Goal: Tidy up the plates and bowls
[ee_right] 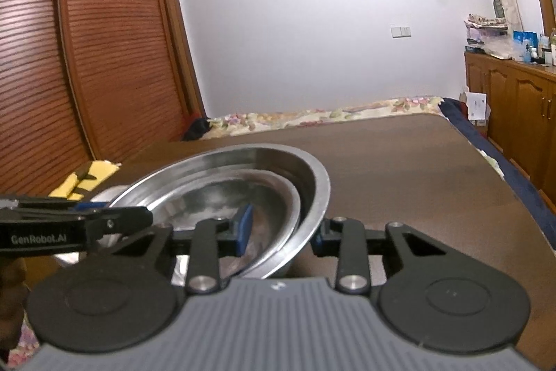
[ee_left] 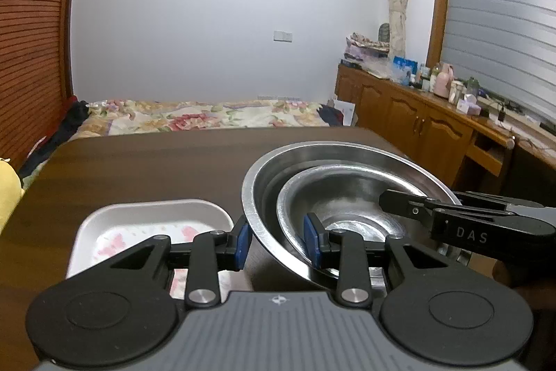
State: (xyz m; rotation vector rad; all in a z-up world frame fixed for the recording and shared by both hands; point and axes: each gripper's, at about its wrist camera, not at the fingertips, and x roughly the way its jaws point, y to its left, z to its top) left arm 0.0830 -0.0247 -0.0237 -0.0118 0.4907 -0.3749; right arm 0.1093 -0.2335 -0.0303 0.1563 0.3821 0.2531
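**Two tongs, one stack of steel bowls**

Two nested bowls sit on the dark tabletop (ee_left: 146, 162): the large steel bowl (ee_left: 274, 162) carries the smaller steel bowl (ee_left: 351, 186) inside it, and both appear tilted, tipped up on the side nearest the white floral tray (ee_left: 153, 214). The step in hand looks like a shared lift of the stack. To do it well, both sides should rise together and level, or the inner bowl may slide out. The left tongs (ee_left: 277, 240) are narrowed over the near rims, one pad outside the large bowl, one inside the smaller. The right tongs (ee_right: 282, 229) straddle the opposite rims likewise. Both look clamped on the walls.
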